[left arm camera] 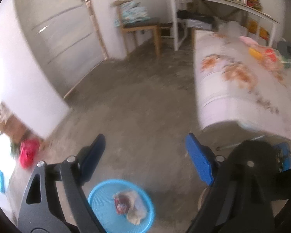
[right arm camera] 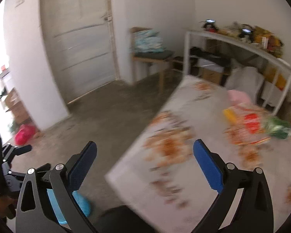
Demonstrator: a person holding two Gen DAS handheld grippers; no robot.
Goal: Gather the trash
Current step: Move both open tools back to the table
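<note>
Blue mesh basket (left arm camera: 120, 205) on the floor already held crumpled wrappers (left arm camera: 130, 205), while both the left gripper (left arm camera: 145, 155) and right gripper (right arm camera: 145, 163) hung spread and empty, apparently free for the bed's (right arm camera: 184, 174) remaining packets (right arm camera: 250, 124).

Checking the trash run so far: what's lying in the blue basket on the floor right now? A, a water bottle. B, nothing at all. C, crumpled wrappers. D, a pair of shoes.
C: the left wrist view shows crumpled wrappers lying inside the blue basket.
</note>
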